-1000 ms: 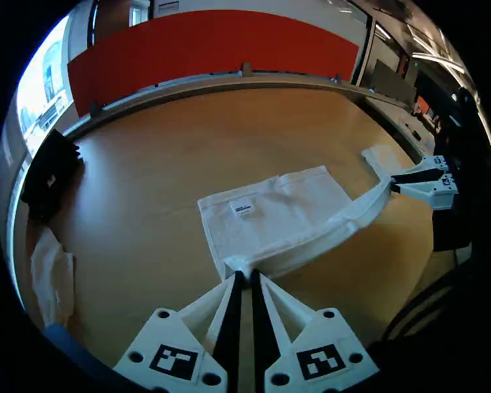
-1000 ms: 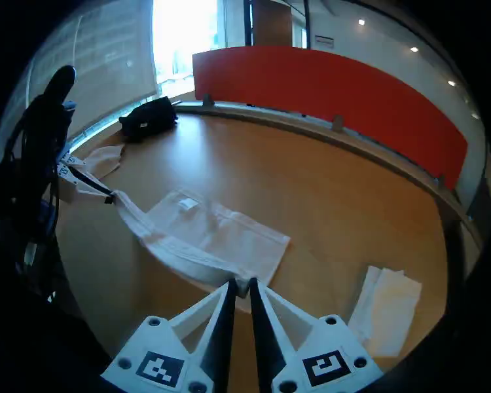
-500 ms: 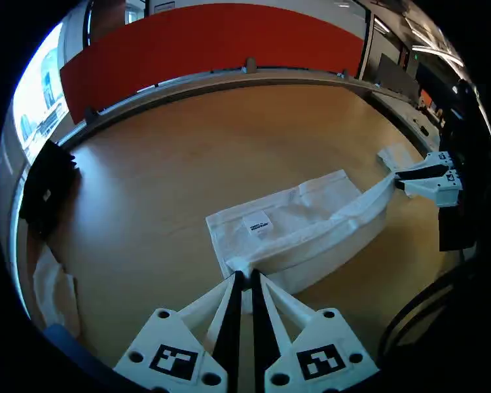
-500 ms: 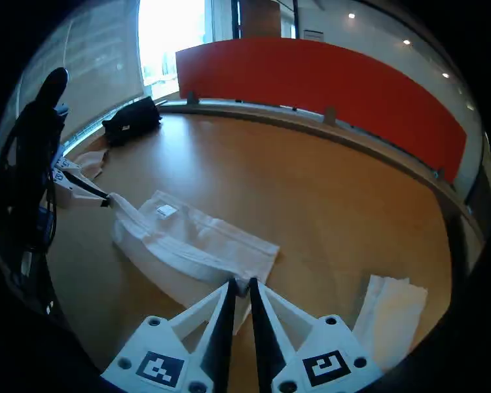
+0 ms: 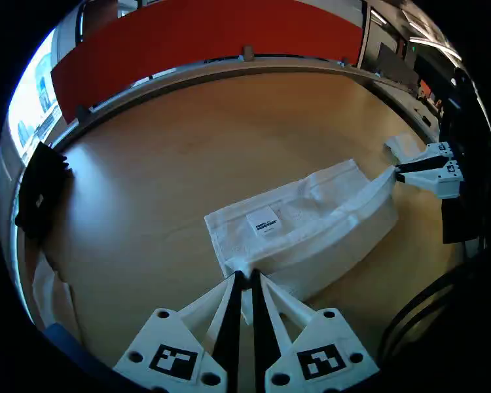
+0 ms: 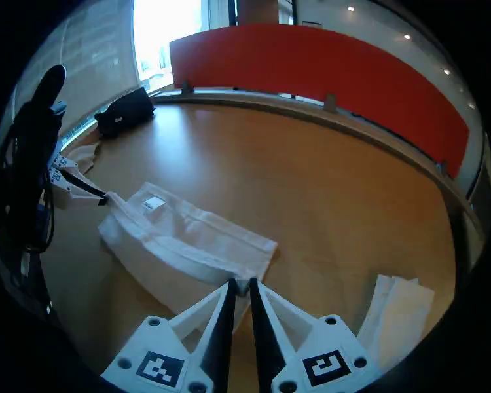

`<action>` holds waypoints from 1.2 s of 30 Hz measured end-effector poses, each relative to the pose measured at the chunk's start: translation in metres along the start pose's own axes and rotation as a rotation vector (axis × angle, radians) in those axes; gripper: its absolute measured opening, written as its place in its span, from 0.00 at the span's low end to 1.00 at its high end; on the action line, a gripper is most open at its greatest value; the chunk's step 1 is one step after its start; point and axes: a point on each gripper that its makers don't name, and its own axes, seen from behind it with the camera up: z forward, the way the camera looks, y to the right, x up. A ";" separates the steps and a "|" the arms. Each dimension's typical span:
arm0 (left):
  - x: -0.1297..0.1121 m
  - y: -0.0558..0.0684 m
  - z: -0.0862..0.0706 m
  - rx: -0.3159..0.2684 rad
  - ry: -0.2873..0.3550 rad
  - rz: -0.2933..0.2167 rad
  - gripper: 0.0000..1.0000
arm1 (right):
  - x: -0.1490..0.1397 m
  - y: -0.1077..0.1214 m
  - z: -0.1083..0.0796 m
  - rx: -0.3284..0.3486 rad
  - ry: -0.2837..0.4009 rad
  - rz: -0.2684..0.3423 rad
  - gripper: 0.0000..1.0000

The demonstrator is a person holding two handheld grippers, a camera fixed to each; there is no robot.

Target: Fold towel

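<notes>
The left gripper (image 5: 245, 280) has its jaws clenched on one near corner of the white towel (image 5: 311, 226); the right gripper (image 6: 240, 286) grasps the other. The fold looks barely half done: carrying the edge over and laying it down remain. That edge hangs lifted between them, while the far part lies flat on the table (image 5: 167, 150), label (image 5: 263, 221) up.

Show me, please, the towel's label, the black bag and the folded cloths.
towel's label (image 5: 264, 221): left gripper view, tag's centre.
black bag (image 6: 124, 111): right gripper view, its middle.
folded cloths (image 6: 402, 314): right gripper view, top cloth.
</notes>
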 end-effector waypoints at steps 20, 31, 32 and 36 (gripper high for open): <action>0.004 -0.015 0.043 0.006 0.009 -0.022 0.28 | -0.009 0.017 0.040 -0.048 -0.046 0.050 0.26; 0.013 -0.027 0.043 0.038 0.034 -0.011 0.54 | 0.002 0.030 0.044 -0.087 -0.025 0.059 0.49; 0.013 -0.028 0.042 0.042 0.037 -0.010 0.58 | 0.003 0.031 0.044 -0.090 -0.021 0.060 0.52; 0.016 -0.032 0.039 0.050 0.045 -0.013 0.73 | 0.007 0.033 0.042 -0.089 -0.009 0.062 0.64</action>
